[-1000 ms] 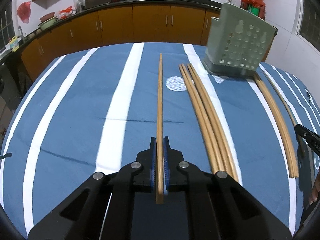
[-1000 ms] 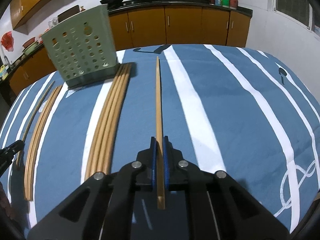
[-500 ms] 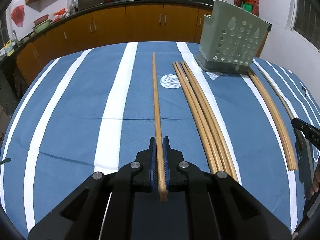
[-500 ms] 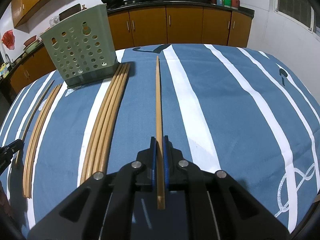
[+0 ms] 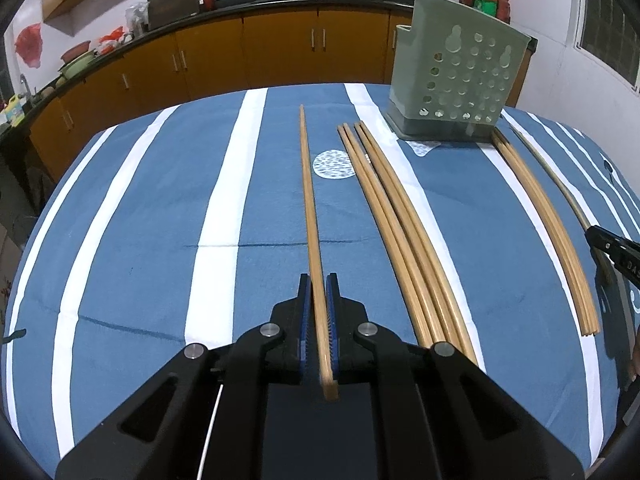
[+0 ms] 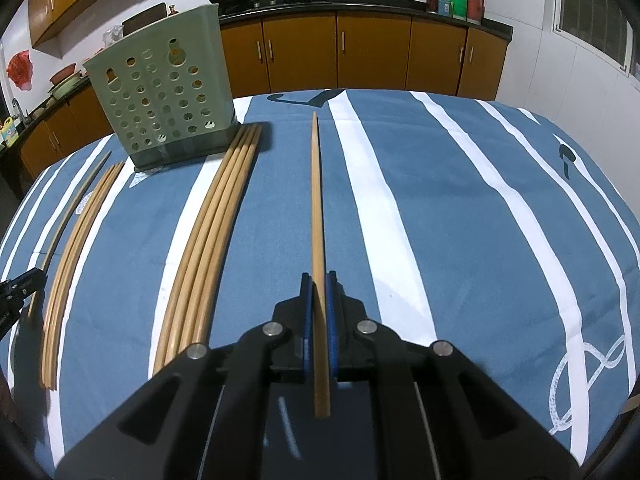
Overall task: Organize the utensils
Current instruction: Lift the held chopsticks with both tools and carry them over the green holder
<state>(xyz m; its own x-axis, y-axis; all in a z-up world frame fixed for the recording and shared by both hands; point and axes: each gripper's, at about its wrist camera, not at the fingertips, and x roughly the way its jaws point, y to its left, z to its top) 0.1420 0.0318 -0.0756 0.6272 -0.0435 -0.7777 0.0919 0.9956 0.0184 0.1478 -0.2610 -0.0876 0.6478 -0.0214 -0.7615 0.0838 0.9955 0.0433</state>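
My left gripper is shut on a wooden chopstick that points forward over the blue striped tablecloth. My right gripper is shut on another wooden chopstick, also pointing forward. A green perforated utensil holder stands at the far right in the left wrist view and at the far left in the right wrist view. Several loose chopsticks lie in a bundle right of my left gripper; the same bundle lies left of my right gripper.
A second chopstick bundle and a thin dark stick lie beyond the holder's far side; they also show in the right wrist view. Orange kitchen cabinets with woks stand behind the table.
Both grippers have shifted slightly with their chopsticks still held. In the left wrist view the scene has slid a little leftward and the holder looks more upright.
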